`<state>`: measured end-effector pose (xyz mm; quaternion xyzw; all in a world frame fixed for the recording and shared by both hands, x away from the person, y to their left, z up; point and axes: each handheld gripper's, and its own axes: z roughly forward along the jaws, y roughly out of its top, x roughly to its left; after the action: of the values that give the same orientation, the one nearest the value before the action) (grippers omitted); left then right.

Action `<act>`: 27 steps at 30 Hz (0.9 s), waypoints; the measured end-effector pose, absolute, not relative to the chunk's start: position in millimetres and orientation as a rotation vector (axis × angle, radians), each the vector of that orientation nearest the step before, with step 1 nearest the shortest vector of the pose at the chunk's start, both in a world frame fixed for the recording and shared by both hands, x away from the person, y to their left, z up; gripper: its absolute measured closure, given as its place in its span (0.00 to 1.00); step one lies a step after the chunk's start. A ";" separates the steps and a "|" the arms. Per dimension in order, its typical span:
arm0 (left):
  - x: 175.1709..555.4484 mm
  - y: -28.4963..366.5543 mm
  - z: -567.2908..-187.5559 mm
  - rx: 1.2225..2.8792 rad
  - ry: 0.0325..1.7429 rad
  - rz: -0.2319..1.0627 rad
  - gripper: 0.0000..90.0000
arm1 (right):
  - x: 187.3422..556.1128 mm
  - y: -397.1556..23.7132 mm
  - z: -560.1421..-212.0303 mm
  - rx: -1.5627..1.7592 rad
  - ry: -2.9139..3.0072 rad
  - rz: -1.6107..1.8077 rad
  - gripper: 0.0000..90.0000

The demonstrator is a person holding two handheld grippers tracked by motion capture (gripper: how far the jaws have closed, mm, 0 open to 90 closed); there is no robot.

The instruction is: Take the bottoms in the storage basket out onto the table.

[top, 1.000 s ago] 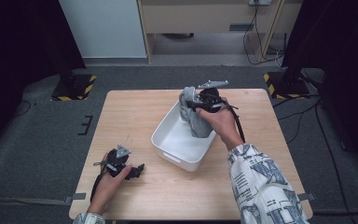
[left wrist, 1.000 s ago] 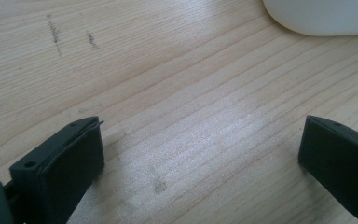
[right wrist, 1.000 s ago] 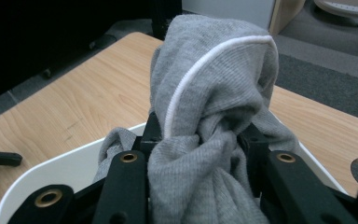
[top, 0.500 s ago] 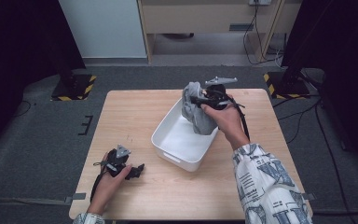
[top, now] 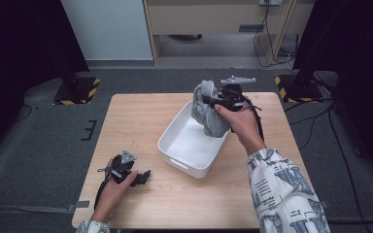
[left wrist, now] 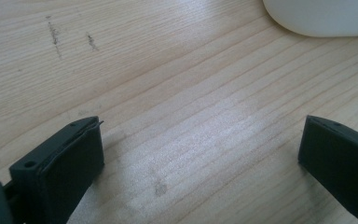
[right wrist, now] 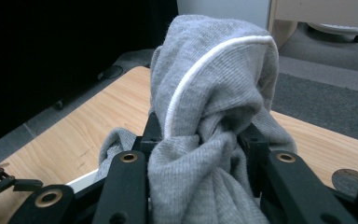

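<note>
Grey knit cloth (top: 208, 112) bunched between the jaws of the right gripper (top: 218, 101), held above the far end of the white tub (top: 190, 154). Lower folds of the cloth hang down toward the tub's far corner; whether they touch the rim cannot be told from the high view. In the right gripper view the cloth (right wrist: 214, 116) rises in a lump between the two black jaws, a white piped edge curving over its top, and both jaws press into the fabric: clamped on it. Right hand (top: 240, 124) wraps the gripper body from the near side; patterned sleeve (top: 284, 189) runs back to the bottom edge.

Tub sits slantwise at mid-table, inside bare as far as the high view shows.

Left gripper (top: 143, 177) rests low on the wooden table (top: 141, 116), near the front left corner, well apart from the tub. Left hand (top: 116, 182) around it. In the left gripper view its jaws stand wide apart, nothing between them, plain wood grain below and the tub's rounded corner (left wrist: 321, 18) at the top right.
</note>
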<state>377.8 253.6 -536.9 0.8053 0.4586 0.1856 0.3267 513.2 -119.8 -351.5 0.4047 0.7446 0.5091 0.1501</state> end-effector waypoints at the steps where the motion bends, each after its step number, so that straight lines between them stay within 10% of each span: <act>1: 377.8 253.6 -536.9 2.110 1.201 0.486 0.00 | 513.2 -119.8 -351.5 1.163 2.139 1.463 0.71; 27: 379.6 252.9 -536.9 2.110 1.198 0.486 0.00 | 498.2 -144.2 -312.9 1.139 2.060 1.531 0.71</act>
<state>379.6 252.9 -536.9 0.8057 0.4575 0.1854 0.3275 498.2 -144.2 -312.9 0.4001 0.7233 0.5378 0.1658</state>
